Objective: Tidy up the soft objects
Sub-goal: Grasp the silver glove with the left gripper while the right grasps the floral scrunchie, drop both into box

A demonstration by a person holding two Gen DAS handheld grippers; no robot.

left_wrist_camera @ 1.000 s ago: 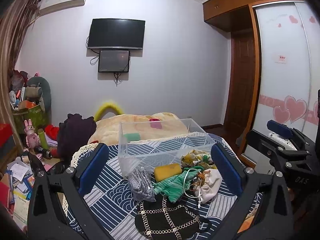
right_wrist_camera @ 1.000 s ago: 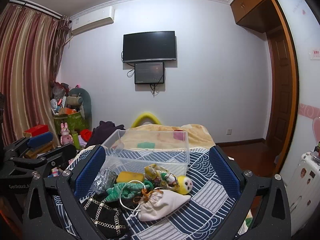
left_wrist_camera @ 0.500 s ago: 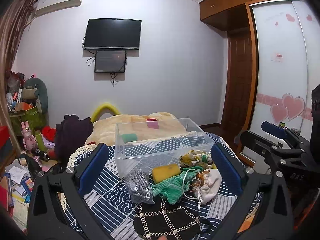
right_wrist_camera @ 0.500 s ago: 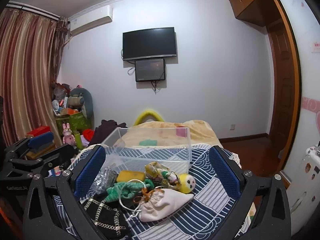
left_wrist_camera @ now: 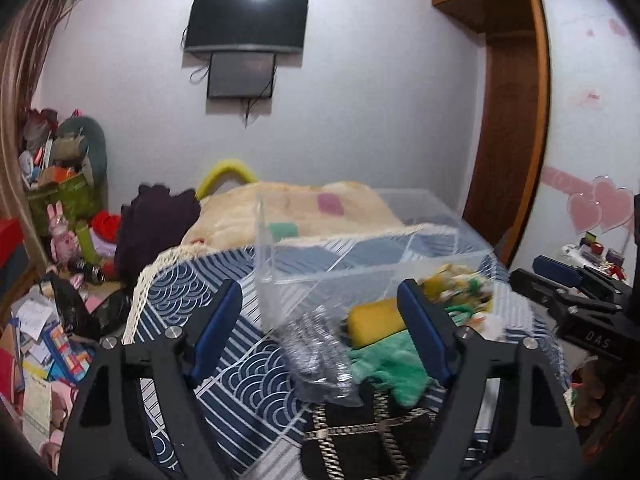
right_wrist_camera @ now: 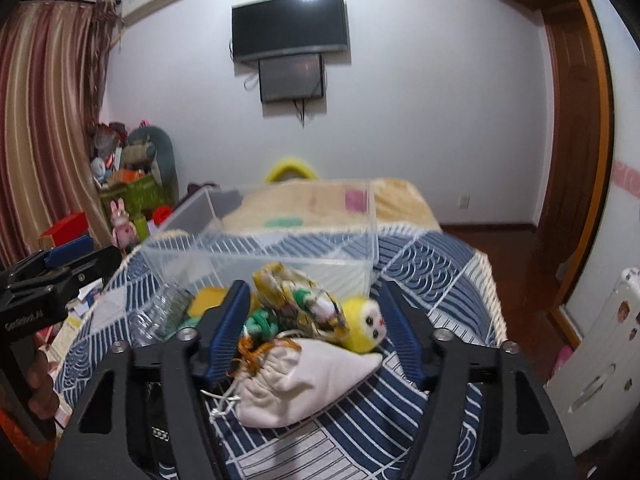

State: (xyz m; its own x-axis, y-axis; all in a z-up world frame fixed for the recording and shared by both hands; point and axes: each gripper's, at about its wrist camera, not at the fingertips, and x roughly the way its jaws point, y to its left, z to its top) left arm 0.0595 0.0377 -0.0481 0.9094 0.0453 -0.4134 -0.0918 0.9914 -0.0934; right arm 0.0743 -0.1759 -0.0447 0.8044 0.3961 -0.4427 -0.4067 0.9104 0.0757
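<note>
Both jaws narrower; green cloth [left_wrist_camera: 394, 364] blurred

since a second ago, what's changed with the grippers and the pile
Both grippers have come forward and down toward the pile, and their jaws have just been closing. The left gripper now frames the clear bag, the right gripper the yellow plush and white pouch; neither is gripping anything yet. The pile and the empty clear bin lie as they were.
</note>
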